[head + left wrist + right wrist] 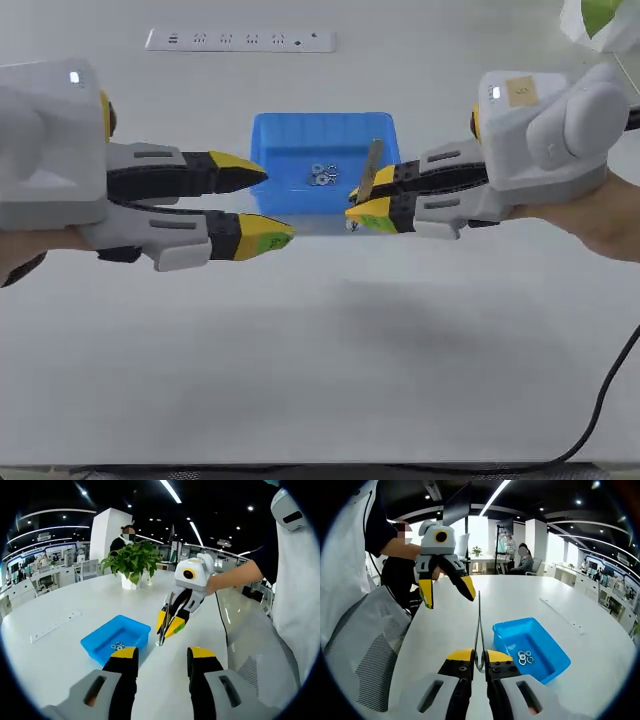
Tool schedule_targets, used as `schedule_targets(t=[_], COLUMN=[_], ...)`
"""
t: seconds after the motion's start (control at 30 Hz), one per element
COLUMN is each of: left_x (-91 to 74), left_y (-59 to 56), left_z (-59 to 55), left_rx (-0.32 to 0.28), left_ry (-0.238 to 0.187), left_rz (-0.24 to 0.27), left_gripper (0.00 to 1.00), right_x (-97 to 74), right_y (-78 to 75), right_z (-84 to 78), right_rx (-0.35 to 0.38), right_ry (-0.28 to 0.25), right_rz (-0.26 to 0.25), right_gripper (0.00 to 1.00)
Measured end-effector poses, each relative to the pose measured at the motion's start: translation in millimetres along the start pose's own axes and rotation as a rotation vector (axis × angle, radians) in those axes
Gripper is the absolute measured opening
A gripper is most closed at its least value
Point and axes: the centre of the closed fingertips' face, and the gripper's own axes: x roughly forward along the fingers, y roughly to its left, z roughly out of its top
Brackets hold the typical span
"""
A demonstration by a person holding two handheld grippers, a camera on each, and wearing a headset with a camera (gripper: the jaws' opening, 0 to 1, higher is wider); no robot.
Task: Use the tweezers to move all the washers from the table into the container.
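Head view: left gripper (277, 205) spread wide, gripping nothing; right gripper (352, 206) pinched tight on upright tweezers (371, 165) at near rim of blue container (262, 140), washers (322, 175) clustered inside.

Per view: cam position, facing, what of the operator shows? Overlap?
Head view: headset, looking down at white table; open left gripper, right gripper shut on thin metal tweezers, a hand.
Left gripper view: on left gripper, facing right gripper; own jaws, a forearm.
Right gripper view: on right gripper, facing left gripper; own jaws, the person's torso.
Shared: all show the blue plastic container holding small metal washers.
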Motion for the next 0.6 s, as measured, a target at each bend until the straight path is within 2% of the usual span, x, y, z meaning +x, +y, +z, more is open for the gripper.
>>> schedule_targets(t=[0.17, 0.27, 0.43, 0.6], left_x=[-11.8, -18.8, -24.0, -28.5], left_y=[5.4, 9.9, 10.5, 11.9], left_z=[-8.9, -14.2, -22.8, -31.0], left_rx=[-0.016, -0.032, -0.051, -0.065], left_ry=[0.011, 0.002, 0.005, 0.008], left_rz=[0.032, 0.06, 0.085, 0.114], left_gripper=[0.47, 0.53, 0.58, 0.66], right_x=[-3.2, -3.8, -3.4, -3.3], right_y=[-9.7, -13.6, -24.4, -44.9], right_z=[14.1, 22.1, 29.1, 33.7], right_rx=[-0.011, -0.024, -0.042, -0.044], right_ry=[-0.014, -0.023, -0.02, -0.03], right_rz=[-0.009, -0.013, -0.022, -0.05], right_gripper=[0.09, 0.09, 0.09, 0.09])
